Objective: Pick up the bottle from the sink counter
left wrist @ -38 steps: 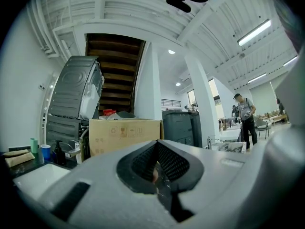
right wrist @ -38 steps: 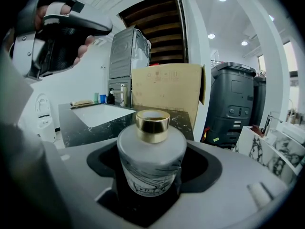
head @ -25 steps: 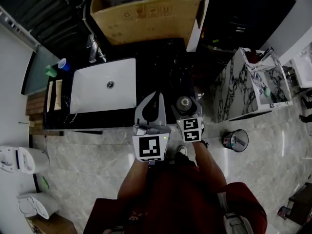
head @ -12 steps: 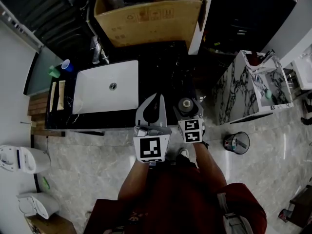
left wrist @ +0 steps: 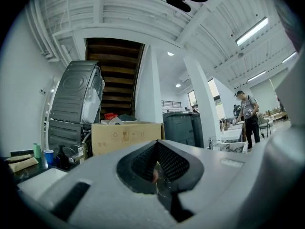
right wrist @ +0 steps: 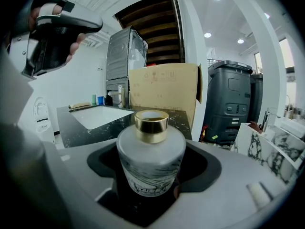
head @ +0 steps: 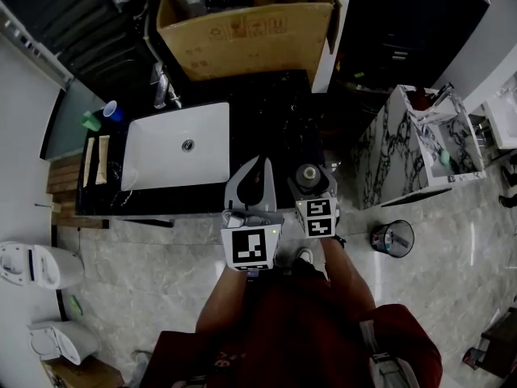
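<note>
White rectangular sink basin sits left in the black marble counter. Left claw over the counter's front edge, clenched tip to tip, nothing in it. Right claw at the counter's front right corner, grasping the frosted round glass bottle with gold collar. Bottle touching counter or not: can't tell.

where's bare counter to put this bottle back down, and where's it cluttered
The black counter is bare between the white sink and its right edge, in front of the cardboard box. The left end is crowded: a blue cup, a green thing and two flat tan pieces.
</note>
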`<state>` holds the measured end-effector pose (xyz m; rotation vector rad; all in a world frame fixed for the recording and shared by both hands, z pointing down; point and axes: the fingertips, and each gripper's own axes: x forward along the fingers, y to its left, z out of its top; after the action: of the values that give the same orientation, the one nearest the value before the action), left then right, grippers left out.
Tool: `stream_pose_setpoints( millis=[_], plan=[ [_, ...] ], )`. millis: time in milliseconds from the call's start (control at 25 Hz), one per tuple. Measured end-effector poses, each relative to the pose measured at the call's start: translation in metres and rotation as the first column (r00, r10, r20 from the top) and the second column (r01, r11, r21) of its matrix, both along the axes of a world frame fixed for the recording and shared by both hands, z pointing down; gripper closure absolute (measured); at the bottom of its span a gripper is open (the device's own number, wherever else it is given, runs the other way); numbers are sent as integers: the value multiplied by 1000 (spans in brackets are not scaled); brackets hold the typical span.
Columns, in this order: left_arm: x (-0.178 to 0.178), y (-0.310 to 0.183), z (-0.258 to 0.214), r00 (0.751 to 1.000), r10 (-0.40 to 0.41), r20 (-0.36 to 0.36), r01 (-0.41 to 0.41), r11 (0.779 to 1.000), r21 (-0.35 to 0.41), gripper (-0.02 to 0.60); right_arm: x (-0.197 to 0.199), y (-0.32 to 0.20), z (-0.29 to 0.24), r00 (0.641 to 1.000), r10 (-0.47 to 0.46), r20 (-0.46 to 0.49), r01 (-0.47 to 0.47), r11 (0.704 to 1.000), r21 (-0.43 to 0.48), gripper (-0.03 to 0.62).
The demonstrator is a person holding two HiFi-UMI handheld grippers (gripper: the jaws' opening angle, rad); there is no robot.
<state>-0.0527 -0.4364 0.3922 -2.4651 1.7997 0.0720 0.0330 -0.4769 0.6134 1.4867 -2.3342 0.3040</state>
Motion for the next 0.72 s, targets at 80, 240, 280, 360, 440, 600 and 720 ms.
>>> stream_pose_setpoints(
  millis=[80,240,280,360,440,600,720],
  plan=[
    [0,1,1,1000,2,5,-2,1000,-5,580,2,2,-1,1000,6,0,-6,1000,0,256],
    [1,2,-1,1000,3,1,-3,1000,5,580,6,3,-10,1000,9,10,-9,1000,13,256],
    [1,2,-2,1000,3,1,-3,1000,7,580,7,2,-13,1000,9,16,-9,1000,15,256],
    [3,3,-3,1000,6,5,-6,1000,12,580,8,1,-20,1000,11,23,-11,1000,25,256],
    [5,4,-3,1000,11,15,-12,1000,10,580,9,1,-28,1000,13,26,-14,999,38,256],
    [7,4,-6,1000,10,4,-10,1000,23,580,11,0,-46,998,20,55,-24,998,62,256],
    [8,4,-7,1000,7,12,-7,1000,30,580,12,0,-65,998,16,67,-23,995,97,256]
  ],
)
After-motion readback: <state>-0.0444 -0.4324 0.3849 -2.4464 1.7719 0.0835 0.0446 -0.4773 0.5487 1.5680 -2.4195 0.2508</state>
